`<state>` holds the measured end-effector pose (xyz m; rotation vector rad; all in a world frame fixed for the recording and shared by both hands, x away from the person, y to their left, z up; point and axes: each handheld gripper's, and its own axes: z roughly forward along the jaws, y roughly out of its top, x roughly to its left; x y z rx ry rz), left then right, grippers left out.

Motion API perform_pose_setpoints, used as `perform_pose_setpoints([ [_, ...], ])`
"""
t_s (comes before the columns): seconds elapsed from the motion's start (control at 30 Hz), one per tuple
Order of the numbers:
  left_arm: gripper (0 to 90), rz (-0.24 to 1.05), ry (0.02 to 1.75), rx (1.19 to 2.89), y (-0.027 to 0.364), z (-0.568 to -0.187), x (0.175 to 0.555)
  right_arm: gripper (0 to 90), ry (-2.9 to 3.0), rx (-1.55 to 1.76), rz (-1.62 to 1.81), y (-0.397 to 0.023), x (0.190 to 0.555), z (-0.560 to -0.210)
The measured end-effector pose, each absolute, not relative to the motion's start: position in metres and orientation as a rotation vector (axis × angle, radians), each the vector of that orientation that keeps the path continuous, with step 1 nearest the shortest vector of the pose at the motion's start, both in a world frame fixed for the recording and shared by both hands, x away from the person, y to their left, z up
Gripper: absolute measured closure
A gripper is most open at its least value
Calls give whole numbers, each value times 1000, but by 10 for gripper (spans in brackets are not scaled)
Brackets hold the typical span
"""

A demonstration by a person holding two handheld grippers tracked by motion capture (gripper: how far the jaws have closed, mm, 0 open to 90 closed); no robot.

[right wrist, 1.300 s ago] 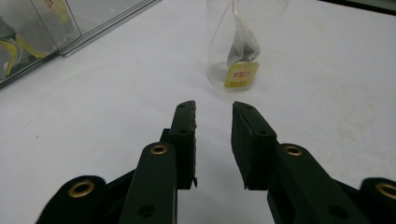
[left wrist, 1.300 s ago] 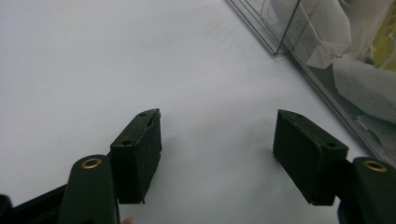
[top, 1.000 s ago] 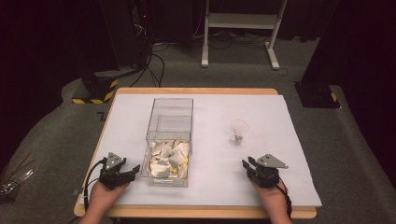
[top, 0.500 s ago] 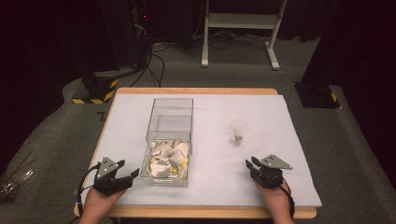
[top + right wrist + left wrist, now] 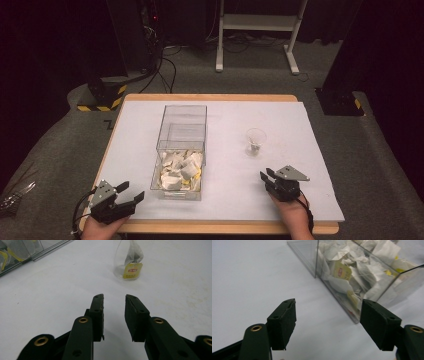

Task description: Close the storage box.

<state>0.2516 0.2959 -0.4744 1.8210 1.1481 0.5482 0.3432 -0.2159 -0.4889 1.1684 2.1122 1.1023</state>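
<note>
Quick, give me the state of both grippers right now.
Left gripper: open, jaws just been opening, nothing between them.
Right gripper: open with a narrow gap, holding nothing.

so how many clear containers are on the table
2. A clear box half full of tea bags stands left of centre, and a small clear glass with one tea bag in it stands to its right. Nothing seems hidden.

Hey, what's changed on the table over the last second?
The left tongs drew back from the clear plastic box of tea bags toward the table's near-left corner, jaws opening slightly, holding nothing. The right tongs and the small clear glass with a tea bag stayed put.
</note>
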Motion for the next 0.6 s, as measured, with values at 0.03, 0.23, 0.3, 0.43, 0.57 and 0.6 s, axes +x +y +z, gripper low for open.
perform_pose_setpoints([
  [0.03, 294, 542, 1137, 1827, 293, -474, 251, 686, 2113, 1168, 1103, -216, 343, -489],
  [0.23, 301, 509, 1073, 1857, 280, -474, 250, 686, 2116, 1165, 1106, -216, 344, -489],
  [0.3, 304, 499, 1057, 1863, 276, -474, 250, 687, 2116, 1173, 1106, -216, 344, -489],
  [0.43, 308, 502, 1019, 1874, 266, -475, 250, 687, 2119, 1173, 1108, -216, 345, -490],
  [0.57, 325, 501, 1002, 1877, 259, -477, 252, 688, 2123, 1193, 1110, -216, 344, -491],
  [0.6, 328, 501, 1002, 1881, 257, -477, 253, 688, 2123, 1197, 1110, -216, 345, -491],
])
